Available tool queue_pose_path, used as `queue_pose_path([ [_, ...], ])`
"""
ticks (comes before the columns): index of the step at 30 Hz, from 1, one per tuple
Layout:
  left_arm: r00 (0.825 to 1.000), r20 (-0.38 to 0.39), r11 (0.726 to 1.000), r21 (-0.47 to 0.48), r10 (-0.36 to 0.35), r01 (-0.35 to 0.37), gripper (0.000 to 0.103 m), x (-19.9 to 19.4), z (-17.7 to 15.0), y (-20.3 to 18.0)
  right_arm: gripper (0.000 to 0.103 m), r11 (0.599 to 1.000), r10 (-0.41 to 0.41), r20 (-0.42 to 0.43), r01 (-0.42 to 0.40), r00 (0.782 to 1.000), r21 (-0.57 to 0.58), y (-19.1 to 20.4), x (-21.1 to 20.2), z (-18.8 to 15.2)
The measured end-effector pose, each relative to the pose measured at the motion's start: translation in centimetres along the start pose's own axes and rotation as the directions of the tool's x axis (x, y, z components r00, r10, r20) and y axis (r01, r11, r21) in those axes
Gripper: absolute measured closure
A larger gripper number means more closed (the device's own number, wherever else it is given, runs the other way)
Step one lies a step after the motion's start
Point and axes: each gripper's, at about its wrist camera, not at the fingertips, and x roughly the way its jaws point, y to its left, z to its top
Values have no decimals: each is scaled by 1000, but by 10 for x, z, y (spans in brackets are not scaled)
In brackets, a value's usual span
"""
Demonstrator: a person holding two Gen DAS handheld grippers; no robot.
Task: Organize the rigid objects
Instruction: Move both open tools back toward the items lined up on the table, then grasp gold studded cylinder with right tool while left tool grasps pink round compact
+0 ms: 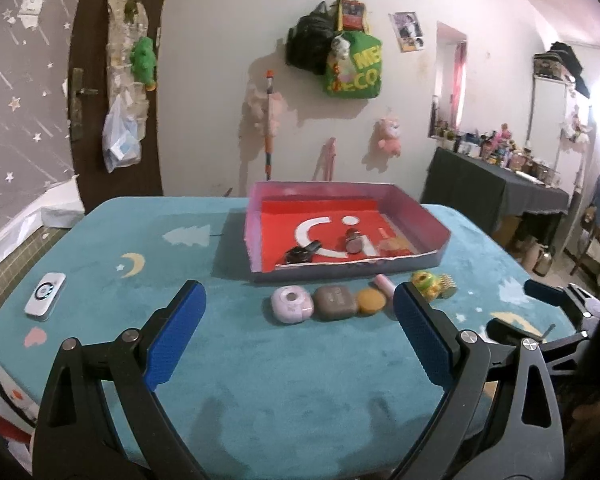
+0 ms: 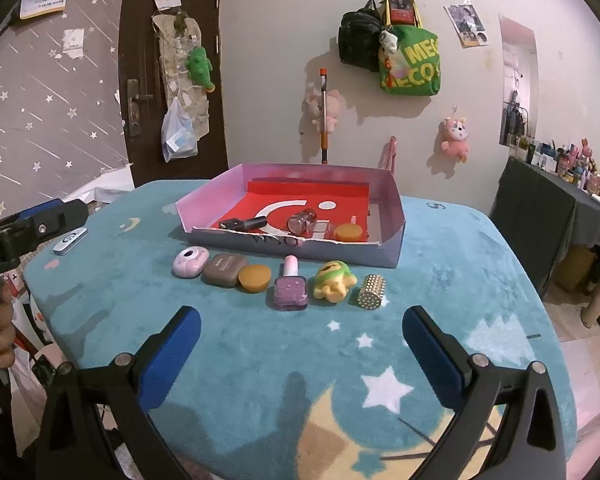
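A shallow pink box with a red floor (image 1: 420,208) (image 2: 392,196) stands at the table's far middle. It holds a black tube (image 2: 244,223), a small glass bottle (image 2: 300,219) and an orange round lid (image 2: 348,232). In front of it lies a row: pink case (image 2: 191,262) (image 1: 291,303), brown case (image 2: 225,269) (image 1: 335,302), orange disc (image 2: 254,277) (image 1: 371,301), purple nail polish (image 2: 291,290), yellow-green toy (image 2: 334,280), gold studded cylinder (image 2: 372,291). My left gripper (image 1: 298,334) and right gripper (image 2: 301,354) are both open and empty, short of the row.
The table has a teal cloth (image 2: 260,360) with stars and moons. A white remote (image 1: 45,294) lies at its left. A dark side table (image 2: 540,208) with many bottles stands at the right. The left gripper shows at the left edge of the right wrist view (image 2: 40,224).
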Motion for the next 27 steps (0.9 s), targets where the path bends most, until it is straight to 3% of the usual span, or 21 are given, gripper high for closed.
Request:
queue_pose_path([
  [15, 976, -216, 1000, -19, 12, -17, 4, 102, -25, 16, 0, 994, -67, -151, 79, 986, 77, -41, 62, -1],
  [21, 939, -343, 999, -37, 21, -36, 4, 150, -20, 26, 0, 985, -117, -251, 145, 961, 97, -67, 97, 7],
  [27, 909, -417, 998, -60, 6, -34, 4, 183, -16, 32, 1, 977, -137, -309, 180, 941, 116, -86, 122, 14],
])
